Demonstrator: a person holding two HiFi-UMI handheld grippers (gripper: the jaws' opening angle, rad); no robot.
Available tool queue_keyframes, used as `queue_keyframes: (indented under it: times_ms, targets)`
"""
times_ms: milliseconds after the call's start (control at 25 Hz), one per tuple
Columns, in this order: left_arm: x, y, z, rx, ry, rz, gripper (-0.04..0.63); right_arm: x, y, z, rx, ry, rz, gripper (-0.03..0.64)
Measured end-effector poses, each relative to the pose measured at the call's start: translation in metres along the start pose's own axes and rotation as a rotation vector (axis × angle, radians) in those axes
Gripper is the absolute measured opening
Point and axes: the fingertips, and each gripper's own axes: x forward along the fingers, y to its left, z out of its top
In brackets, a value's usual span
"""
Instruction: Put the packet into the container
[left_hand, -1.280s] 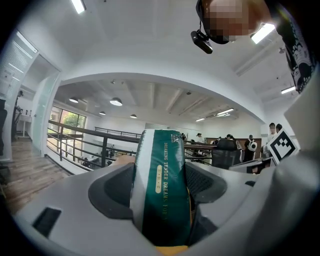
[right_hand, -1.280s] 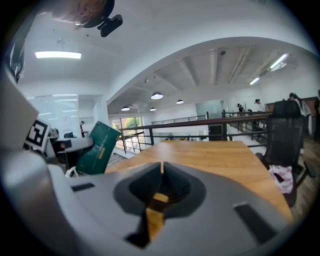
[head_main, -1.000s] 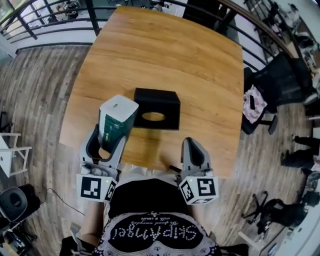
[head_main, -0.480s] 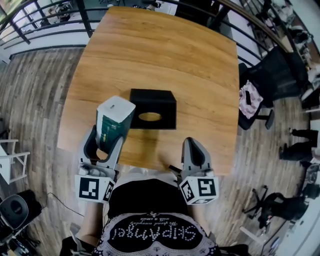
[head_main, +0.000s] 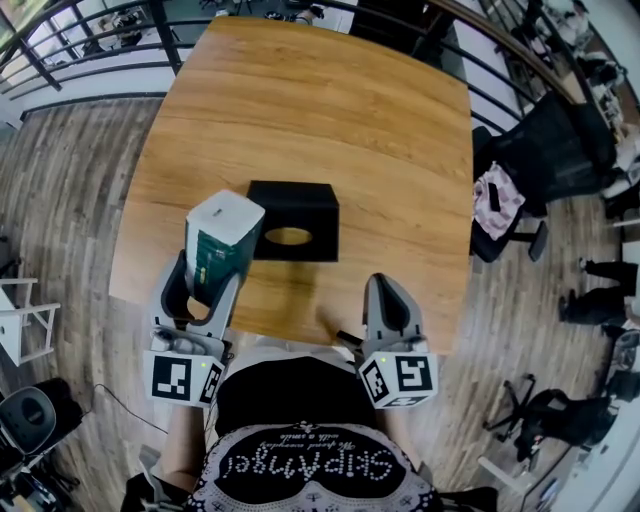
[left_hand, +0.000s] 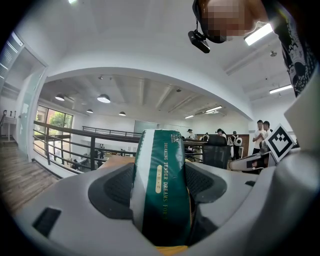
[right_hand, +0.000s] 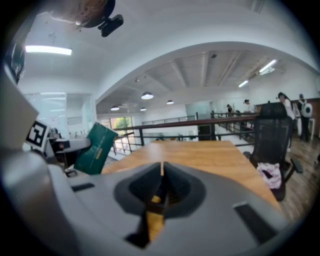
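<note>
1. Only the head view takes in the container. It is a black box with an oval hole in its top, standing on the surface toward the near edge, left of the middle.
2. That view also shows the packet raised over the near left part of the surface in the left tongs. Its white top overlaps the container's left edge; whether the two touch cannot be told.
3. The left gripper view gives the grip itself: both jaws pinch the packet's sides, and it stands up between them.
4. Seen close there, the packet is dark green with a white band down one side and gold lettering running lengthwise.
5. The right gripper view shows the right tongs pressed together, with only a thin slit between the jaws, at the near edge right of the middle.
6. It also catches the packet from the side, tilted, at far left, and a black chair beyond the surface's right edge.
</note>
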Motion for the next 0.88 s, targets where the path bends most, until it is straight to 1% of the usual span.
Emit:
queue_keyframes:
  times_ms: [160,280,400,520,720,880]
  targets:
    - [0.004,-0.009,0.006,0.017,0.004,-0.017,0.342,-0.001,-0.012,-0.002,0.009,0.004,0.002,0.038]
    - [0.007,-0.006,0.013,0.052,-0.012,-0.032,0.342,0.0,-0.016,-0.004,0.02,0.005,0.0,0.037]
    - [0.012,-0.005,0.018,0.081,-0.008,-0.049,0.341,0.0,-0.023,-0.007,0.032,0.009,-0.009,0.037]
    - [0.019,-0.009,0.021,0.107,0.005,-0.096,0.341,-0.002,-0.032,-0.01,0.043,0.011,-0.028,0.038]
    - [0.031,-0.023,0.018,0.195,0.081,-0.189,0.341,-0.004,-0.044,-0.007,0.057,0.001,-0.056,0.038]
    - [0.042,-0.028,0.02,0.213,0.09,-0.242,0.341,-0.006,-0.048,-0.006,0.07,-0.005,-0.08,0.038]
